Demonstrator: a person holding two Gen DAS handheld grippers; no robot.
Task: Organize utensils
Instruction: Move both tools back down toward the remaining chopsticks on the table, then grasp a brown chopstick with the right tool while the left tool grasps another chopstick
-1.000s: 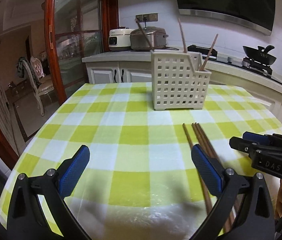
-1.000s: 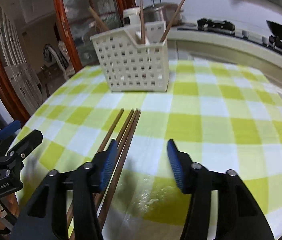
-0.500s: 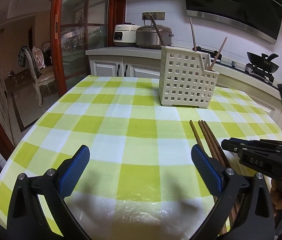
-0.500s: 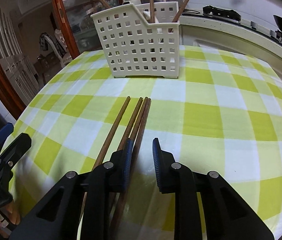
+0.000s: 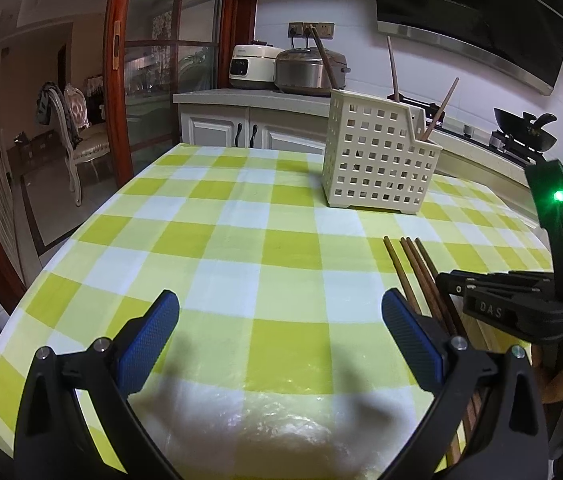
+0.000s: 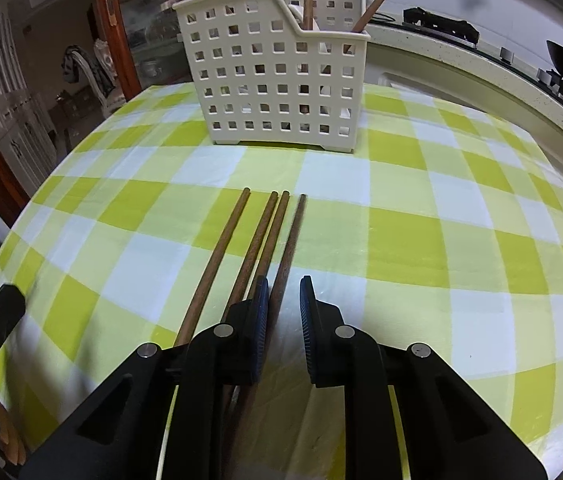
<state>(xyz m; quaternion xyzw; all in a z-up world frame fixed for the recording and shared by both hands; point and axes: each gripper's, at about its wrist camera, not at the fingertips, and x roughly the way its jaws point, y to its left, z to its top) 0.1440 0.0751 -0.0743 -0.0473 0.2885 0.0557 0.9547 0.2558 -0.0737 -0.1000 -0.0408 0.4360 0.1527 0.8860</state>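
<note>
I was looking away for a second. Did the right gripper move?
Yes. The right gripper slid right across the chopsticks on the table, and its jaws have just been closing around the rightmost chopstick, not yet pinching it.

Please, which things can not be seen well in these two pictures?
- Near ends of the four chopsticks: right wrist view, hidden under the right tool.
- Inside of the white basket: both views, its walls hide it.
- Right tool's fingertips: left wrist view, hidden by the left tool.
</note>
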